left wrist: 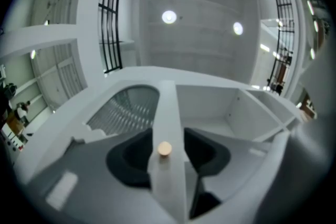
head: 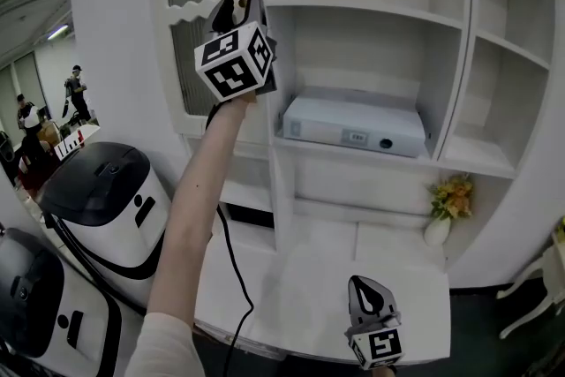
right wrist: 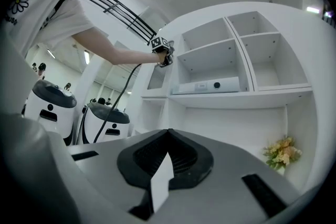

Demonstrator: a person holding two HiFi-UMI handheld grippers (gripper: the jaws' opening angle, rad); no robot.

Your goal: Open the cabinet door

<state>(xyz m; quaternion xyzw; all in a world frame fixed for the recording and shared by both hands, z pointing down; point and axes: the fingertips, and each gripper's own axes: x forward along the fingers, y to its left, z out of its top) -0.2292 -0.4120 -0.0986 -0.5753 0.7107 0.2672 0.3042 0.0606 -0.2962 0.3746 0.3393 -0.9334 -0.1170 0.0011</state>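
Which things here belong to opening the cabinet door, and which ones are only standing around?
For the job:
- cabinet door
- knob on its edge
- left gripper, open around that knob

Only standing around:
- white box
- flower vase
- black-topped machines
- right gripper, shut and empty

- The cabinet (head: 459, 40) is plain white.
- The cabinet door (head: 196, 22) has a grey pane with fine vertical ribbing.
- Its knob (left wrist: 164, 148) is pale tan.
- The flowers (head: 452, 195) are yellow-orange, in a white vase (head: 436, 231).
- The left gripper (head: 238, 4) has a cube with black-and-white square markers.
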